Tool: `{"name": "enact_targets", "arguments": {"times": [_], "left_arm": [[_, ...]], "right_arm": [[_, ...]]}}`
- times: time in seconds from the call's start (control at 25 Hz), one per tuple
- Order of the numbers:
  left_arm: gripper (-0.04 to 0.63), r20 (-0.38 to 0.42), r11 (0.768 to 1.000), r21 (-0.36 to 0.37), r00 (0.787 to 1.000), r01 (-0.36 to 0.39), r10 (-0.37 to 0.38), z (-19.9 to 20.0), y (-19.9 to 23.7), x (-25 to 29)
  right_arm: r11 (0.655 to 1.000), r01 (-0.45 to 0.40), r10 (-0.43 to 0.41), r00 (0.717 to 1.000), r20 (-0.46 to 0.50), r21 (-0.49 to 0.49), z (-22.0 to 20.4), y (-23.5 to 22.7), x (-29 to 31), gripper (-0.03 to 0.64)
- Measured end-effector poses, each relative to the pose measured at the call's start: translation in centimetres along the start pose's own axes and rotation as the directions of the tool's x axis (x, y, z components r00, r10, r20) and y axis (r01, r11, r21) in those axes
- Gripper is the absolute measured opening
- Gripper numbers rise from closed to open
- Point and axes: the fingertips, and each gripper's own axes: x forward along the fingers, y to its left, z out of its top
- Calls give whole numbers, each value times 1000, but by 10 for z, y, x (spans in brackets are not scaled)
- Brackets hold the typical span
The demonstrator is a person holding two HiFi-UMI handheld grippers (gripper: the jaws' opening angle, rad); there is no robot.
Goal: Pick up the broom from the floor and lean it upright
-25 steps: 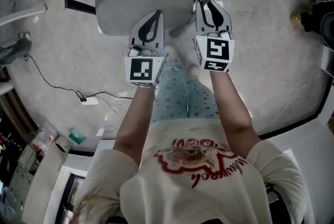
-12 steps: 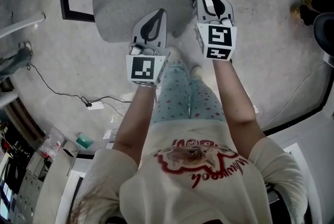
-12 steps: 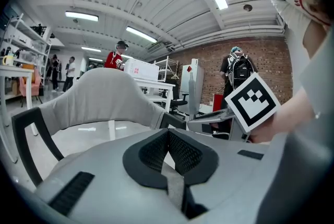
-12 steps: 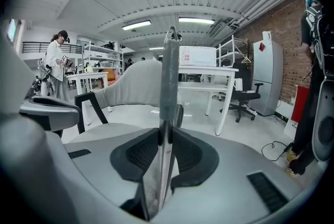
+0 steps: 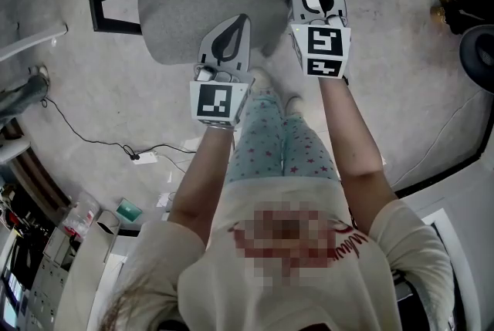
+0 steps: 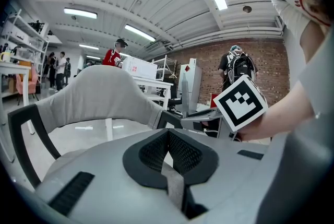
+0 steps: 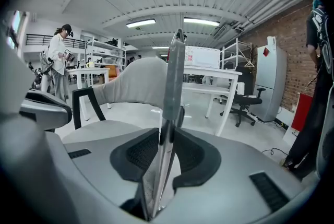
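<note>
Fingers of right gripper clamp broom handle — barely seen from the head view; left gripper fingers meet, empty.

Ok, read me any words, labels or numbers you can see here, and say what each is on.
No text here can be read.
Shirt: red script, mostly hidden, unreadable.
White box on the far table: red print, too small.
Marker cubes: black and white squares only, no letters.
</note>
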Motion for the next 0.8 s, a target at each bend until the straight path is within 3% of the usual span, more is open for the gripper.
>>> {"name": "enact_targets", "arguments": {"times": [0.28,0.8], "left_arm": [[20,-2,1000,8,1000,-6,6,5,11,-2],[20,17,1000,14,1000,4,-5,16,13,-1]], "right_arm": [[1000,-1,1,1000,28,1,10,2,-2,143],[998,49,-50,998,41,40,16,-8,-27,172]]}}
